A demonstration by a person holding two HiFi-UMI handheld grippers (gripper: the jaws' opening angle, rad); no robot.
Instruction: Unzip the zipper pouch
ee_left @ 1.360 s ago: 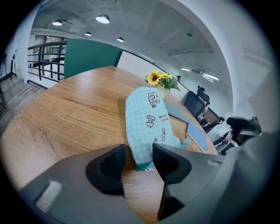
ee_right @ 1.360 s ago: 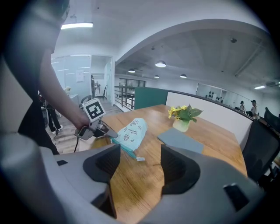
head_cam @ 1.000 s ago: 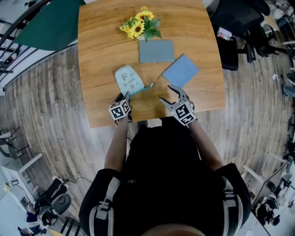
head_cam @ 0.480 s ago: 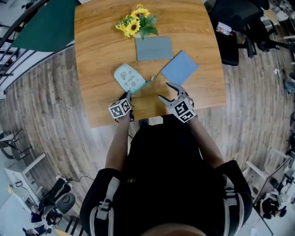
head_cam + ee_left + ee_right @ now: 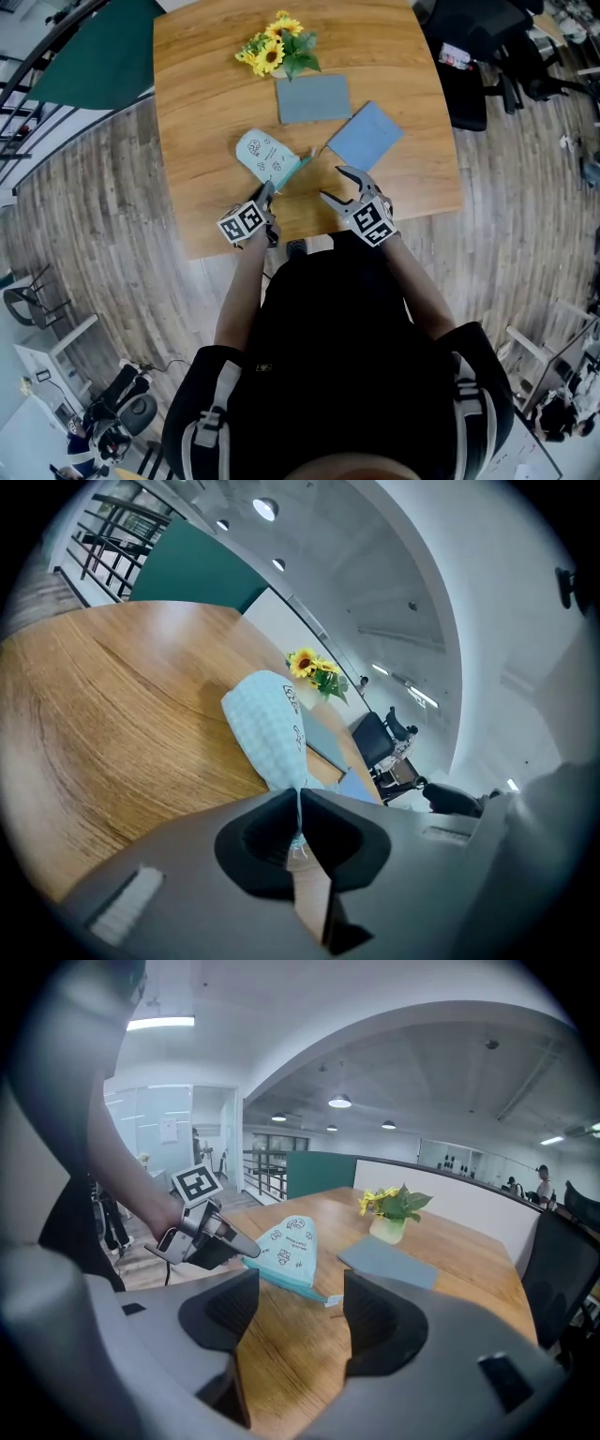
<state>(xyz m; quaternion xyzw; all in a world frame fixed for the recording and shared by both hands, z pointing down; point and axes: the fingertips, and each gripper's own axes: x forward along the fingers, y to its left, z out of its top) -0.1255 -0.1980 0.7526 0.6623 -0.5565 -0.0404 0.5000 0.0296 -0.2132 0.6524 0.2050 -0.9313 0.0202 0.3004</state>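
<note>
The light blue zipper pouch with small printed drawings lies on the wooden table; its near end is lifted. My left gripper is shut on that near edge, and the fabric is pinched between the jaws in the left gripper view, with the pouch rising beyond them. In the right gripper view the pouch hangs tilted from the left gripper, and its zipper pull sticks out at the low end. My right gripper stands open just right of the pouch, holding nothing.
A vase of sunflowers stands at the table's far side. Two grey-blue flat pads lie behind and right of the pouch. Black office chairs stand off the table's right; a green partition is at left.
The left gripper's jaws have closed on the pouch's near edge and raised it slightly. The right gripper has stayed open and barely moved.
</note>
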